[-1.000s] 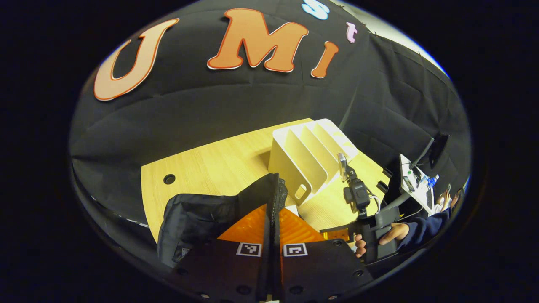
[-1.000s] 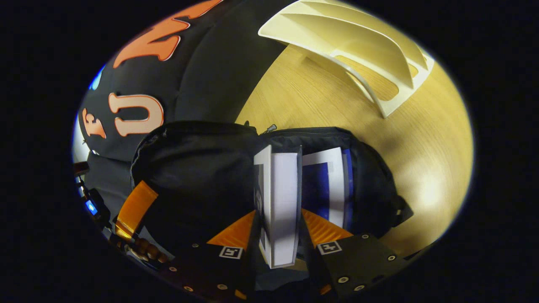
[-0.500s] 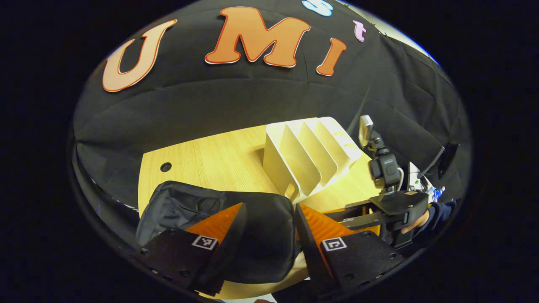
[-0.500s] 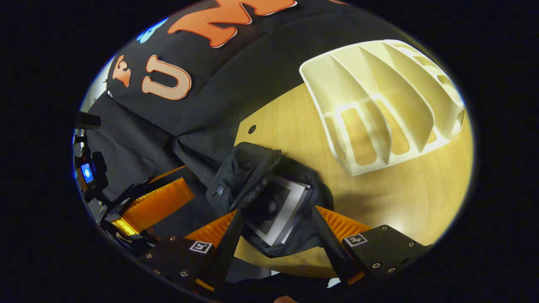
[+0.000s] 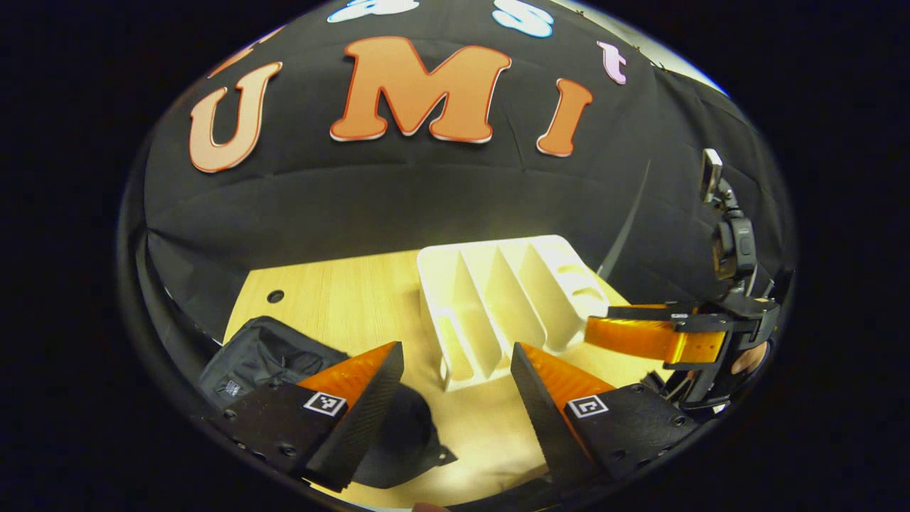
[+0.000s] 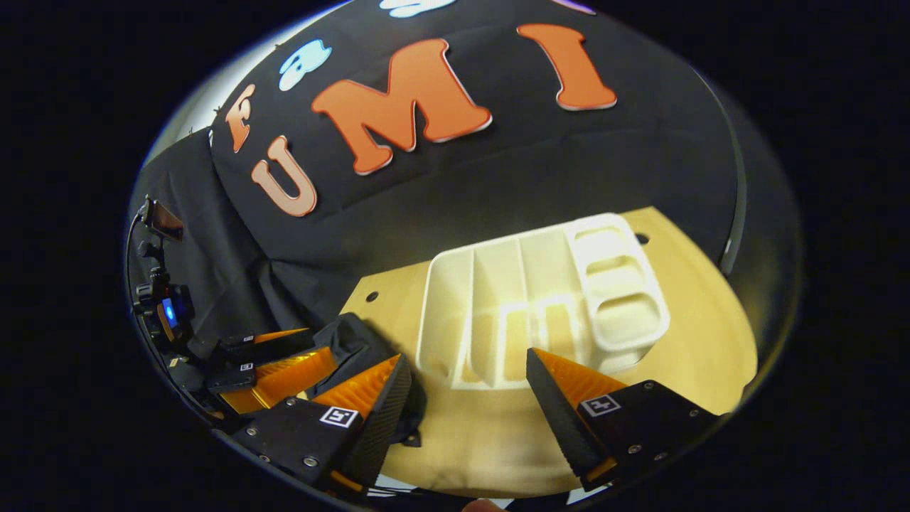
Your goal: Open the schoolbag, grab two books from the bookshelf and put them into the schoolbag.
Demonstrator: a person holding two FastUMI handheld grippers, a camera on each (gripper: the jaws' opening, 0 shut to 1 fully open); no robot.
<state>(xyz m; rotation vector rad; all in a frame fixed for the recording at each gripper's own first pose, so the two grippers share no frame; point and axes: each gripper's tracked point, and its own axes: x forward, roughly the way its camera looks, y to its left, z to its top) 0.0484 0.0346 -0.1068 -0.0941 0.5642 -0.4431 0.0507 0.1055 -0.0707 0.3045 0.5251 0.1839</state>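
Note:
The black schoolbag [image 5: 259, 352] lies slumped on the wooden table [image 5: 341, 299] at the lower left of the left gripper view, partly behind one finger. Its inside is hidden from me. The white bookshelf [image 5: 498, 306] stands to its right, and the slots I can see are empty. My left gripper [image 5: 456, 350] hangs open above the table with nothing between its fingers. In the right gripper view my right gripper [image 6: 467, 355] is open too, in front of the bookshelf [image 6: 540, 299]. The schoolbag [image 6: 355, 341] peeks out behind its left finger.
The right gripper [image 5: 604, 331] and the hand holding it sit at the right edge of the left gripper view. At the lower left of the right gripper view is the left gripper [image 6: 313, 355]. The table [image 6: 697, 341] has a small round hole near each back corner.
The left gripper let go of the bag's edge and opened. The right gripper released the book into the bag. Both drew back from the bag, which slumped flat.

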